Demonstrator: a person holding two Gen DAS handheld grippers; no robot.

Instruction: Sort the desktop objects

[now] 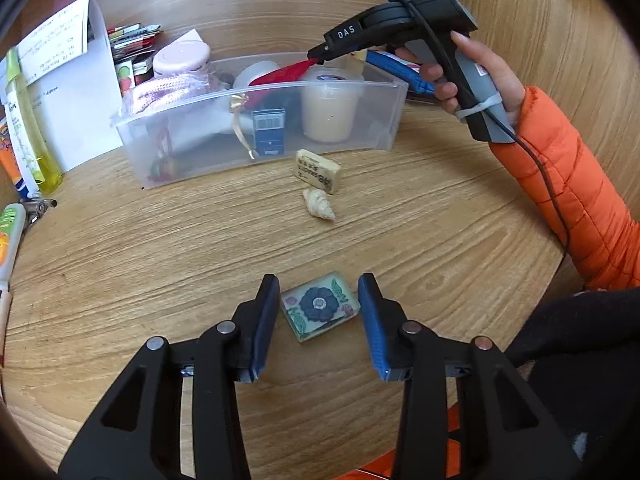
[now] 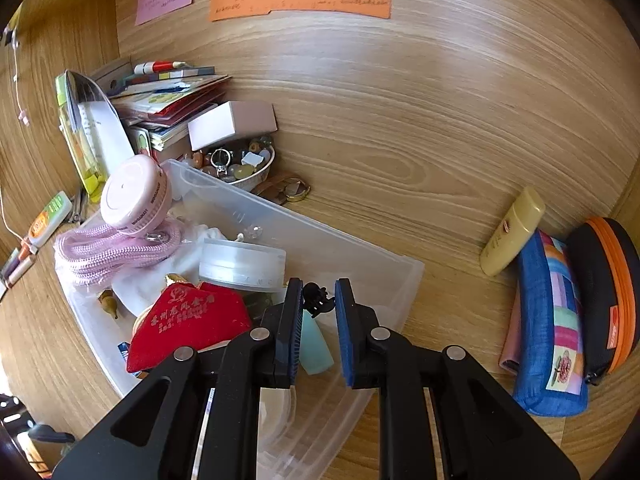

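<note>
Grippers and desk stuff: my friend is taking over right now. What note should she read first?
Left gripper: open, jaws either side of the flower tile on the table, not squeezing it.
Right gripper: shut on a small black clip, over the clear bin.
Done: bin already holds several things, like a red pouch.
Left: probably drop the clip in; tile, eraser and shell lie outside the bin.

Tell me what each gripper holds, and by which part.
Right gripper pinches a small black claw clip at its fingertips, over the clear bin; which part, unclear. Left gripper only straddles the flower tile, holding nothing.
</note>
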